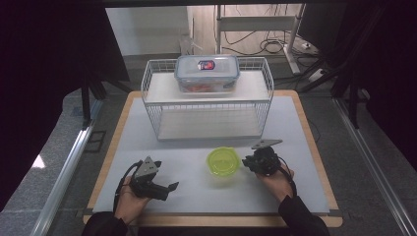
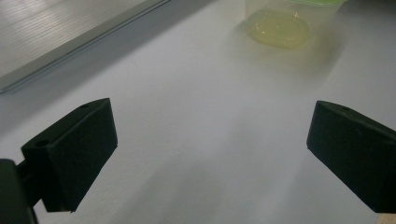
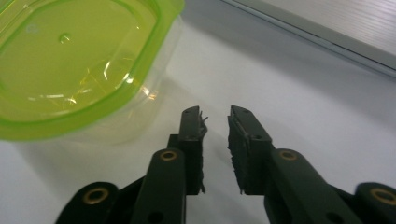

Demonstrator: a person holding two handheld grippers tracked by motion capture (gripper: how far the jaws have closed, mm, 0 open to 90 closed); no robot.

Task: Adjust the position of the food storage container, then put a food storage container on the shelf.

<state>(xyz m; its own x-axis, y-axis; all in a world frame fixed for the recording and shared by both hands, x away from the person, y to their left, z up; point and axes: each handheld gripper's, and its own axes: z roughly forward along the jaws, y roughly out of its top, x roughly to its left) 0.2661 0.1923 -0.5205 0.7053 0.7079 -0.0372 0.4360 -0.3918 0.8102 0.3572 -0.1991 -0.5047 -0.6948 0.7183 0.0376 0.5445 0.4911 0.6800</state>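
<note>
A small clear tub with a lime-green lid (image 1: 223,162) stands on the white mat near the front, between my two hands. My right gripper (image 1: 248,162) sits just to its right, jaws a narrow gap apart with nothing between them. In the right gripper view the tub (image 3: 70,60) is up and to the left of that gripper (image 3: 217,116), apart from its fingertips. My left gripper (image 1: 167,189) rests at the front left, pointing right toward the tub. Its jaws (image 2: 210,135) stand wide open over bare mat, with the tub (image 2: 280,28) farther ahead.
A white wire rack (image 1: 152,88) stands at the back of the mat, with a large clear lidded box (image 1: 206,73) on its top shelf. The mat (image 1: 196,196) lies on a wooden board whose edge (image 1: 314,142) runs along the sides.
</note>
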